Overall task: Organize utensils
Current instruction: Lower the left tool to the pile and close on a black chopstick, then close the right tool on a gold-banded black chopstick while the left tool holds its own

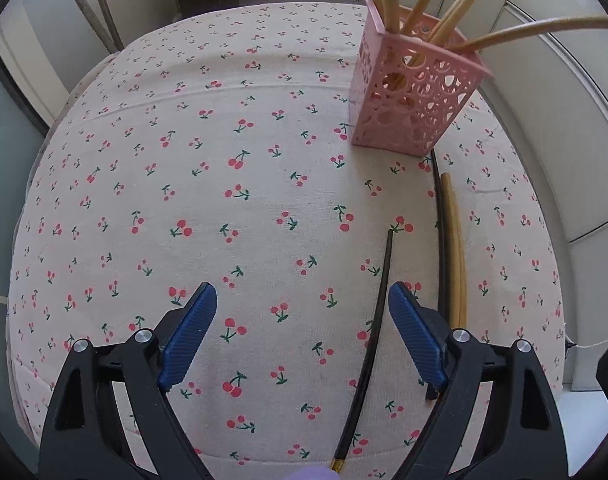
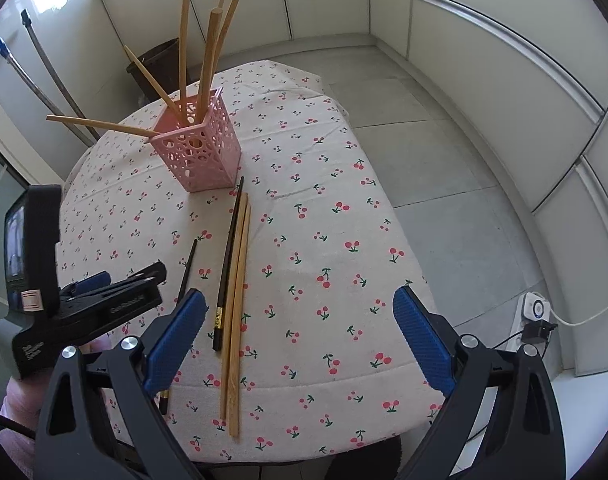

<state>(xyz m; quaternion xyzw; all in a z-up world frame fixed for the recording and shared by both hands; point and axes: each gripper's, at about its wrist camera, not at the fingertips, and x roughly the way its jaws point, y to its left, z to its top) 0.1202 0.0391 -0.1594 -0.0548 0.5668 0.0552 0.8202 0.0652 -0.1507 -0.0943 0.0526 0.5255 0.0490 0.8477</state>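
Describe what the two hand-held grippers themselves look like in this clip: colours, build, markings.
Both match: the left hand-held gripper and right hand-held gripper have black plastic finger arms with triangular cut-outs, round silver bolt heads at the joints, and blue ribbed rubber pads. The right wrist view shows the left unit's boxy black body with faint, unreadable lettering, a small screen, and a pink sleeve below it.

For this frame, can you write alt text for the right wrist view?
The open right gripper hovers over four loose chopsticks, two bamboo chopsticks and two black chopsticks, lying on a cherry-print tablecloth. Behind them, a pink holder stands holding more bamboo chopsticks; the left gripper enters at left.
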